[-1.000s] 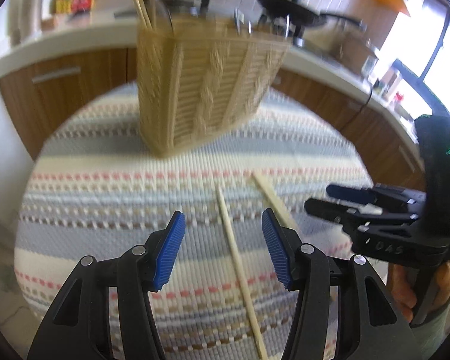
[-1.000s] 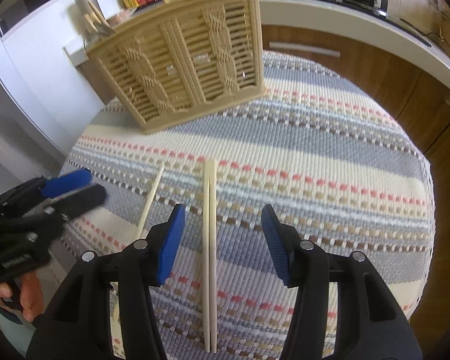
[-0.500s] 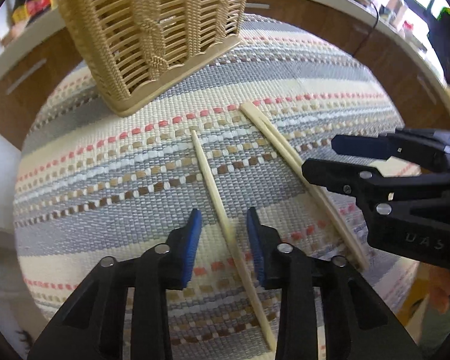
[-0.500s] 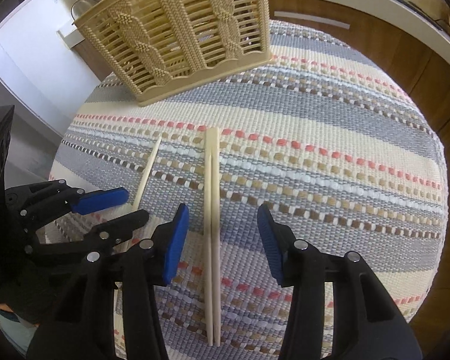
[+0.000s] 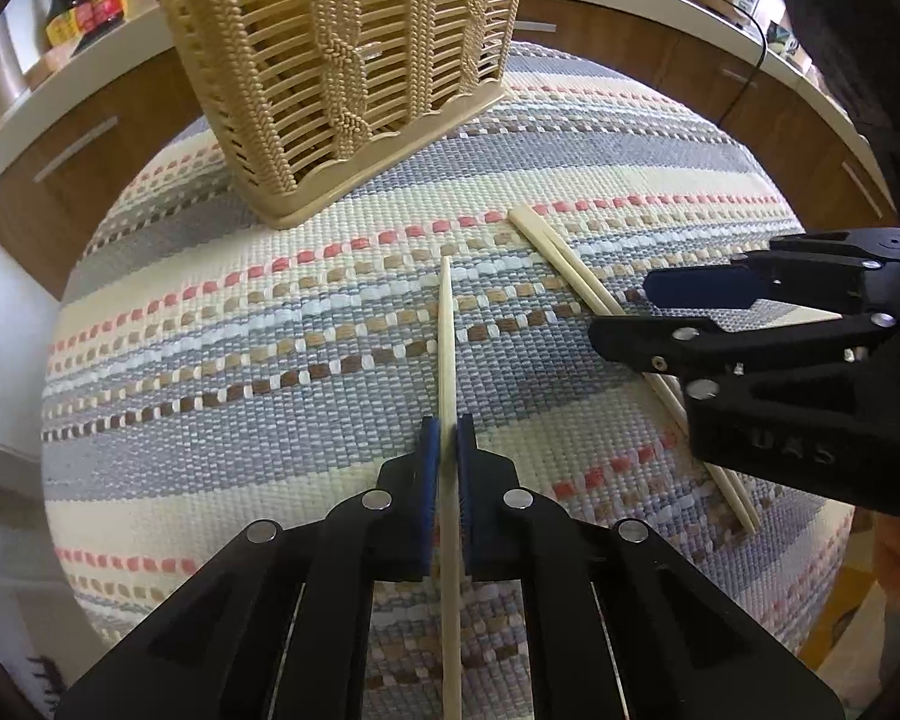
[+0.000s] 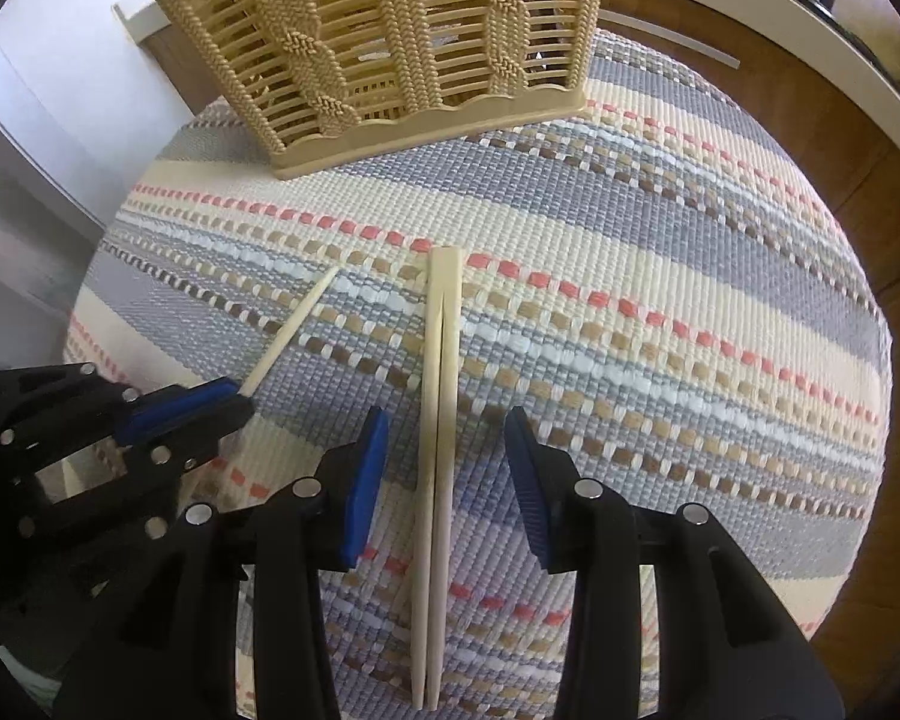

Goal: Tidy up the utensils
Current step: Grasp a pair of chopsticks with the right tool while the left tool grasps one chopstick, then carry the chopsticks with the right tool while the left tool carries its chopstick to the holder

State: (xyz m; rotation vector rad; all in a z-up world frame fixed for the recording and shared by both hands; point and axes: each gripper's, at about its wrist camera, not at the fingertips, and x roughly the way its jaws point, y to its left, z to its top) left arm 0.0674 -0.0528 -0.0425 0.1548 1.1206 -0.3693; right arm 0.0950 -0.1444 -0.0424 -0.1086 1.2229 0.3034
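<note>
Utensil basket: the woven plastic basket [image 5: 354,60] stands upright at the far side of the desk, beyond all the chopsticks and well apart from both grippers.
Desk: a round top under a striped woven cloth [image 6: 660,276]; the basket and the chopsticks all rest on it.
Right gripper: the right gripper [image 6: 447,468] is low over the cloth, its jaws apart, one on each side of the chopstick pair and not touching it.
Left gripper: the left gripper [image 5: 448,462] has its jaws together, clamped on the single chopstick.
Chopstick pair: the chopstick pair [image 6: 438,420] lies flat on the cloth, the two sticks side by side and touching. The long axis runs straight forward between the right jaws, and the blunt ends point toward the basket.
Single chopstick: the single chopstick [image 5: 446,330] lies to the left of the pair, gripped near its middle. Its long axis runs along the left fingers, and its far tip points toward the basket. I cannot tell if it is lifted from the cloth yet.
Key relation: each arm is lined up with its own piece, so I judge the right jaws need only to close inward across the pair.
</note>
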